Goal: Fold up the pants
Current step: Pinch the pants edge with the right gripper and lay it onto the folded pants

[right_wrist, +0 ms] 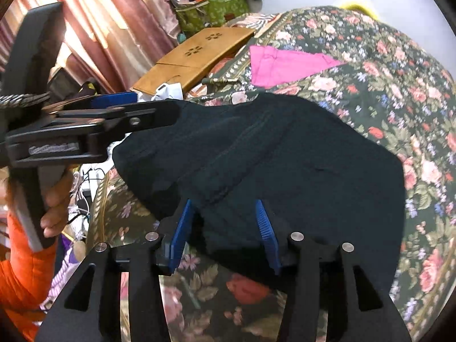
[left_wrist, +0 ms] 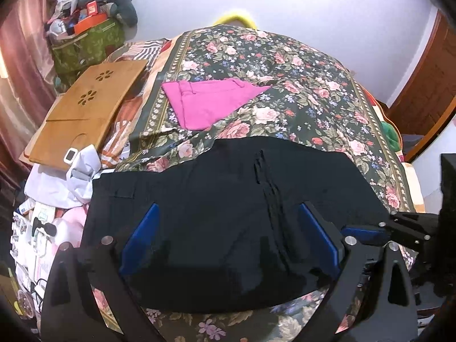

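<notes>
Black pants (left_wrist: 228, 213) (pink garment (left_wrist: 208, 102) beyond)

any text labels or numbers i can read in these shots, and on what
None can be read.
Orange box on the pile by the wall: a pale mark, too blurred.
Papers left of the black pants: print too small.
Left gripper: a pale strip on its side, blurred.
Pink pants and floral bedspread: no text.

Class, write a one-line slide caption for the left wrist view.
Open left hand-held gripper over dark pants on a floral bedspread, folded pink garment beyond.
</notes>
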The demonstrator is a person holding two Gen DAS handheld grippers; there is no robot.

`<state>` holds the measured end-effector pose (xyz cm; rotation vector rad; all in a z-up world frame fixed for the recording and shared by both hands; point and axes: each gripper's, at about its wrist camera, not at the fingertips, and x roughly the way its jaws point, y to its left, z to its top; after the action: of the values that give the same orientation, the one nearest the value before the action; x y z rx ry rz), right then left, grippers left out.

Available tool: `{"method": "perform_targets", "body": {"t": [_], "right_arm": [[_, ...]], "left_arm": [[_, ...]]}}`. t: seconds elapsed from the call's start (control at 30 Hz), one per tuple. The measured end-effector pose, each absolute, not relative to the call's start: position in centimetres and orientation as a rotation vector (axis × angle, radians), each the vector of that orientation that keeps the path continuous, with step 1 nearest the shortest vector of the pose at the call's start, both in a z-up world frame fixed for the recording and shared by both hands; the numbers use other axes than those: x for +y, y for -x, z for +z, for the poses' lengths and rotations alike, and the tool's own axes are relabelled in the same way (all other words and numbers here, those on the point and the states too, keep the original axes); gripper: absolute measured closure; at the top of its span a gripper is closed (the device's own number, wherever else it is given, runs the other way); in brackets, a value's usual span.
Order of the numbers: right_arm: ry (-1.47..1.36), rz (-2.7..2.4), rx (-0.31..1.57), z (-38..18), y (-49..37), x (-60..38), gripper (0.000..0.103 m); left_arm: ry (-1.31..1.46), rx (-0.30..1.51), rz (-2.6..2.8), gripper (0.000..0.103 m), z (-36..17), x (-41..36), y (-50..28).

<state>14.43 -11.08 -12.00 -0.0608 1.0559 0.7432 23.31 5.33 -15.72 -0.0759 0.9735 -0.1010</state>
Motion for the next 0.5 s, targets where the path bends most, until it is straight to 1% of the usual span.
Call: {"method": "perform_targets", "body": {"t": [0.1, 0.33, 0.43, 0.5], "right_arm": [[0.057, 0.708, 0.999, -10.8, -14.8, -12.9, 0.054], [0.05, 0.591, 0.902, -8.9, -17.2, -16.9, 0.053], [0.039, 0.557, 0.898, -9.0, -18.8, -18.2, 0.051], [0.027, 0.541, 0.915, -9.8, -19.9, -18.9, 0.047]], "left_arm": [[0.064, 0.954, -0.121, 0.005, -15.2, 4.4, -23.7], [0.006, 0.932, -0.169, 0.005, -14.5, 1.3, -25.8], [0.0, 0.947, -0.208, 0.005, -14.6, -0.1, -27.3], [-0.009, 0.963, -0.227, 0.005, -15.2, -1.0, -28.3]]}}
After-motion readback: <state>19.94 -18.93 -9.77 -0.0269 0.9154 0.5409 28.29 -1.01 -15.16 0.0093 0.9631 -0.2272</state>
